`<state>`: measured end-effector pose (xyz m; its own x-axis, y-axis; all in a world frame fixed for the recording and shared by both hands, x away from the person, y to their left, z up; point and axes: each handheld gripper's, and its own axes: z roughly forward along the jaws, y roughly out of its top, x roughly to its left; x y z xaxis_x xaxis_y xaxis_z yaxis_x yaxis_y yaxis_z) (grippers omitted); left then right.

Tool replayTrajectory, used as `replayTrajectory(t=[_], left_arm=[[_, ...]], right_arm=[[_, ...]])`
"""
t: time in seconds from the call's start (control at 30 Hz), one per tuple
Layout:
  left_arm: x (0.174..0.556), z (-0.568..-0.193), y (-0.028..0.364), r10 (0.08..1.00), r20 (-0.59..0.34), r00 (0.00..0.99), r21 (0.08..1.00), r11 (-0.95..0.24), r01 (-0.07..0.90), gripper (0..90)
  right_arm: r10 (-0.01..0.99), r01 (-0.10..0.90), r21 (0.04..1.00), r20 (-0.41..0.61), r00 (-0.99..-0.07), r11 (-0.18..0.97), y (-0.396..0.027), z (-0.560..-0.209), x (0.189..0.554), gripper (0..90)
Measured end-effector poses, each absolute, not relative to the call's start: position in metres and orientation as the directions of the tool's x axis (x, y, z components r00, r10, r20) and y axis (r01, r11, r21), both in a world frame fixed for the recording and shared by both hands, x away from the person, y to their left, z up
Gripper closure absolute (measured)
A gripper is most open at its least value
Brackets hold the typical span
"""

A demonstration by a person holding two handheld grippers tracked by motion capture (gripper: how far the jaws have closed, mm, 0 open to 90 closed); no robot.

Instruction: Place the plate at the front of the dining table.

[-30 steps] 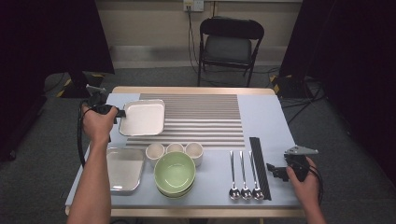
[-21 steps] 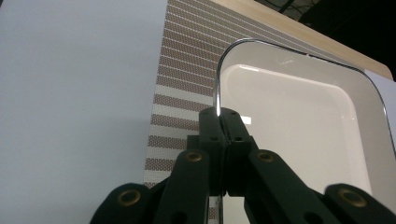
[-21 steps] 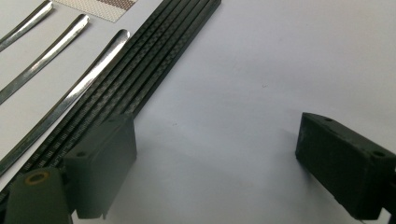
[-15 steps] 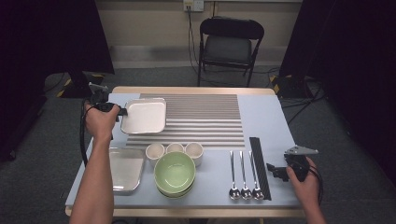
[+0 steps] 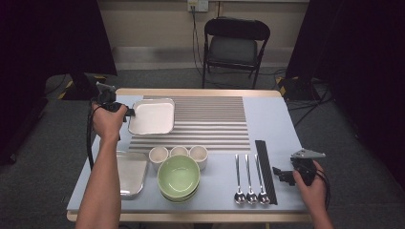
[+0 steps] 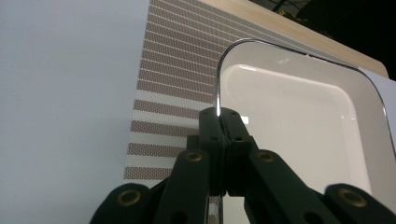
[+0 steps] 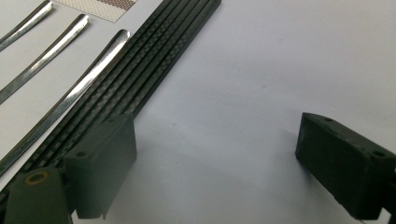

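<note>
The white tray [image 5: 152, 117] lies on the striped mat [image 5: 210, 123] at the bench's [image 5: 272, 114] far left, its left rim pinched between the left gripper's [image 5: 129, 112] jaws, which are clamped tight on it. The right gripper [image 5: 279, 172] rests at the near right beside the chopsticks [image 5: 265, 171], jaws wide apart, holding nothing. Counted: one steel tray [image 5: 130, 172], three cups [image 5: 178, 153], stacked green bowls [image 5: 179, 175], three spoons [image 5: 249, 179].
</note>
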<state>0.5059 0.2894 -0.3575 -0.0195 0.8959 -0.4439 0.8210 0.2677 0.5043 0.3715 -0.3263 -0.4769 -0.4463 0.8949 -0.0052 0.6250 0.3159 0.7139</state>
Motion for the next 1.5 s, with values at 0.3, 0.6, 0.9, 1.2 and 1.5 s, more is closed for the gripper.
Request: replayTrajectory(t=[0.3,0.6,0.9,1.2,1.5], left_arm=[[0.511,-0.360,0.284,0.892,-0.451,-0.021,0.504,0.274,0.819,89.2],[0.520,-0.361,0.276,0.896,-0.443,-0.023,0.496,0.266,0.827,89.2],[0.525,-0.358,0.266,0.892,-0.451,0.000,0.493,0.250,0.833,89.2],[0.529,-0.357,0.257,0.896,-0.443,0.015,0.493,0.230,0.839,89.1],[0.532,-0.352,0.247,0.887,-0.461,0.029,0.499,0.232,0.835,89.2]], right_arm=[[0.895,0.627,0.713,-0.003,-0.446,0.315,-0.326,-0.477,0.372,11.2],[0.895,0.627,0.713,-0.003,-0.446,0.315,-0.326,-0.477,0.372,11.2],[0.895,0.627,0.713,-0.002,-0.446,0.314,-0.326,-0.477,0.372,11.2],[0.895,0.627,0.713,-0.002,-0.446,0.314,-0.326,-0.477,0.372,11.2],[0.895,0.627,0.713,-0.003,-0.446,0.315,-0.326,-0.477,0.372,11.2]])
